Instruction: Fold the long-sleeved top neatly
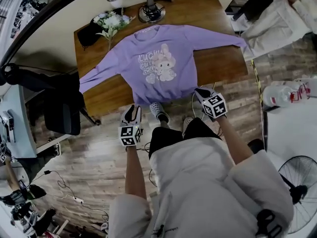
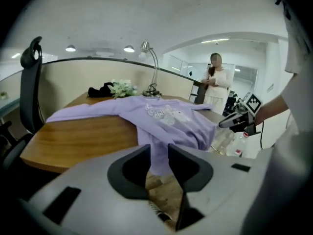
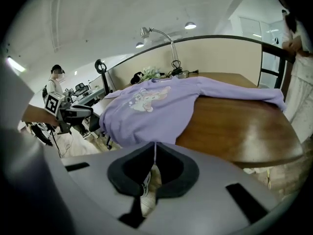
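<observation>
Evidently folding hadn't begun — the lilac long-sleeved top (image 1: 163, 53) lay spread. Left claw (image 1: 132, 111) stood apart, right claw (image 1: 200, 91) together; both needed the hem (image 1: 171, 95).

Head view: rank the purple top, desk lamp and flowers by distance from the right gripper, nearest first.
1. Purple top, hem just ahead of the right gripper.
2. Desk lamp, back centre.
3. Flowers, back left.

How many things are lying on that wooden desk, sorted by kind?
Purple long-sleeved top: 1
Silver gooseneck desk lamp: 1
White flower bunch: 1
Black bundle, kind unclear: 1
Total: 4
</observation>
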{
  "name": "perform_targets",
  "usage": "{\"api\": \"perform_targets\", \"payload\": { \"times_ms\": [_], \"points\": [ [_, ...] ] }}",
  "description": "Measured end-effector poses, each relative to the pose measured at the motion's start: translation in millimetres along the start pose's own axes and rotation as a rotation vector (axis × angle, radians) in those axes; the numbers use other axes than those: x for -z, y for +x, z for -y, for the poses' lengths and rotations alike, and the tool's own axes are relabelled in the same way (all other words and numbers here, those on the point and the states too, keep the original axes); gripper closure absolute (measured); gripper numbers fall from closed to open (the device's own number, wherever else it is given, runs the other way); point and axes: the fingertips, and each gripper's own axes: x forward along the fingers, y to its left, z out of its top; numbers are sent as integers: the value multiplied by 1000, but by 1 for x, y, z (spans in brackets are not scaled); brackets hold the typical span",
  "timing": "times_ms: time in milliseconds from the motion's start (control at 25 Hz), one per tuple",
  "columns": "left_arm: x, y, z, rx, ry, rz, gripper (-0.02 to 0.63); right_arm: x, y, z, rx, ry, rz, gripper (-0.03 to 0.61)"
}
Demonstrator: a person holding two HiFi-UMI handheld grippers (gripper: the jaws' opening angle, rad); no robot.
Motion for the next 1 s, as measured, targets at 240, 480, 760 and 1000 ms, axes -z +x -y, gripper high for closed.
{"api": "perform_targets", "payload": {
  "times_ms": [240, 480, 760, 1000],
  "points": [
    [77, 28, 12, 14, -19, -185, 397, 57, 9, 12, -81, -35, -74, 478],
    [81, 73, 23, 27, 19, -231, 387, 59, 47, 13, -101, 20, -98, 283],
    [80, 38, 28, -7, 91, -233, 574, 53, 39, -6, -238, 136, -14, 558],
    [68, 0, 32, -47, 46, -165, 574, 56, -1, -11, -328, 93, -5, 555]
  ]
}}
